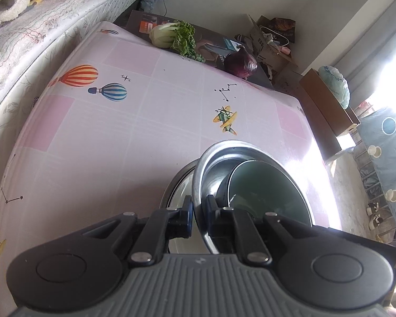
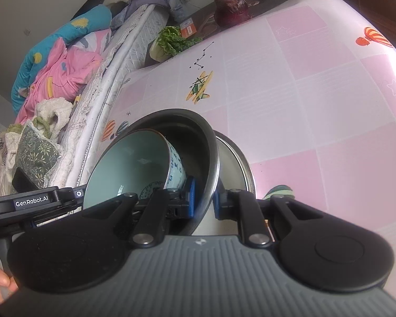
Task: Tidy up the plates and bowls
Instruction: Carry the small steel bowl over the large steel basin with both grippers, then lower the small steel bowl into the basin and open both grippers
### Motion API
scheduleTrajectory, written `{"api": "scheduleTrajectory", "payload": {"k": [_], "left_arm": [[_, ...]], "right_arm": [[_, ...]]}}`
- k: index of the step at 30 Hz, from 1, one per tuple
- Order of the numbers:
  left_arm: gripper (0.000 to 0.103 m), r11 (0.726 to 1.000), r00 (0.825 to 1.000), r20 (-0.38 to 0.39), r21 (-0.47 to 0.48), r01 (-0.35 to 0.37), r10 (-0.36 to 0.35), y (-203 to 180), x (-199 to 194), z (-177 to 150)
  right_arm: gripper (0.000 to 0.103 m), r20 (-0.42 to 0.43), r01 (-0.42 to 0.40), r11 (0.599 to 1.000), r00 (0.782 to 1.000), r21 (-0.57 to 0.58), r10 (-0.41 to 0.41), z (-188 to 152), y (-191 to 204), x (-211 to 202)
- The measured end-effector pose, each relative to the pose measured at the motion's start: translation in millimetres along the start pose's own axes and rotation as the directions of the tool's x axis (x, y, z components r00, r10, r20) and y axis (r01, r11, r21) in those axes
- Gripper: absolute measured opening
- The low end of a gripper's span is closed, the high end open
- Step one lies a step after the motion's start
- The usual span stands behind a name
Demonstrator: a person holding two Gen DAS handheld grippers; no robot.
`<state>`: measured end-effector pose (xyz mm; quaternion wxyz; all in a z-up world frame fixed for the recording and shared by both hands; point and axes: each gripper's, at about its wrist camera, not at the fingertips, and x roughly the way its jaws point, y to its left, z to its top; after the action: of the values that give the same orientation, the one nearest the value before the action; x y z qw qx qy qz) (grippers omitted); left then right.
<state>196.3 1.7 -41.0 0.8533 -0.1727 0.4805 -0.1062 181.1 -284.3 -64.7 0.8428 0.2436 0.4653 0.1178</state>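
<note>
The left gripper (image 1: 197,212) is clamped on the rim of a steel bowl (image 1: 211,169), one pad inside the wall and one outside. The right gripper (image 2: 204,198) is clamped on the rim of the same steel bowl (image 2: 206,142) from the opposite side. A ceramic bowl (image 2: 134,163), pale green within and blue-patterned without, is seen tilted inside it. A steel plate (image 2: 237,163) is seen beneath. Beyond lies the pink tablecloth (image 1: 118,132); at its far edge a leafy cabbage (image 1: 171,37) and a red onion (image 1: 240,63) are placed.
</note>
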Motion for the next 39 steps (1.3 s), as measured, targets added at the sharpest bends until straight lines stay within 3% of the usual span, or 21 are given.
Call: {"api": "scheduleTrajectory", "payload": {"k": [10, 19, 22, 24, 25, 27, 33, 34, 36, 39], "left_arm": [[0.011, 1.000, 0.999, -0.039, -0.001, -0.010, 0.010, 8.8, 7.1, -21.2], [0.014, 0.999, 1.000, 0.018, 0.032, -0.007, 0.007, 5.1, -8.4, -28.1], [0.025, 0.999, 0.999, 0.050, 0.047, -0.017, 0.014, 4.0, -18.8, -30.7], [0.043, 0.999, 0.997, 0.073, 0.053, -0.009, 0.005, 4.7, -27.2, -32.1], [0.046, 0.999, 0.996, 0.084, 0.054, 0.000, -0.005, 4.9, -32.4, -33.4], [0.056, 0.998, 0.994, 0.106, 0.065, -0.004, -0.003, 3.5, -41.6, -36.2], [0.085, 0.993, 0.985, 0.169, 0.110, -0.049, 0.030, -1.3, -72.8, -47.1], [0.087, 0.992, 0.983, 0.180, 0.113, -0.052, 0.031, -0.9, -77.5, -49.1], [0.094, 0.989, 0.976, 0.210, 0.125, -0.080, 0.052, -0.5, -89.3, -55.5], [0.099, 0.978, 0.963, 0.243, 0.143, -0.151, 0.113, -1.9, -100.4, -64.3]], "right_arm": [[0.014, -0.003, 0.035, 0.999, 0.999, -0.037, -0.035, -17.4, -4.7, 4.3], [0.019, 0.032, 0.068, 0.995, 0.997, -0.076, -0.066, -18.4, -1.0, -3.3], [0.022, 0.059, 0.062, 0.996, 0.997, -0.069, -0.058, -18.1, -1.9, -12.9], [0.024, 0.075, 0.054, 0.997, 0.996, -0.052, -0.050, -17.3, -3.8, -20.5], [0.026, 0.086, 0.053, 0.998, 0.995, -0.042, -0.050, -17.5, -4.9, -24.3], [0.042, 0.115, 0.052, 0.998, 0.992, -0.026, -0.048, -19.7, -7.8, -34.6], [0.058, 0.171, -0.005, 1.000, 0.985, 0.004, 0.004, -37.4, -9.4, -68.9], [0.061, 0.180, -0.007, 1.000, 0.984, -0.008, 0.009, -40.5, -7.2, -74.1], [0.079, 0.213, 0.000, 0.999, 0.977, -0.050, 0.011, -50.2, 0.1, -89.8], [0.088, 0.256, 0.037, 0.993, 0.967, -0.116, -0.006, -63.9, 13.0, -112.0]]}}
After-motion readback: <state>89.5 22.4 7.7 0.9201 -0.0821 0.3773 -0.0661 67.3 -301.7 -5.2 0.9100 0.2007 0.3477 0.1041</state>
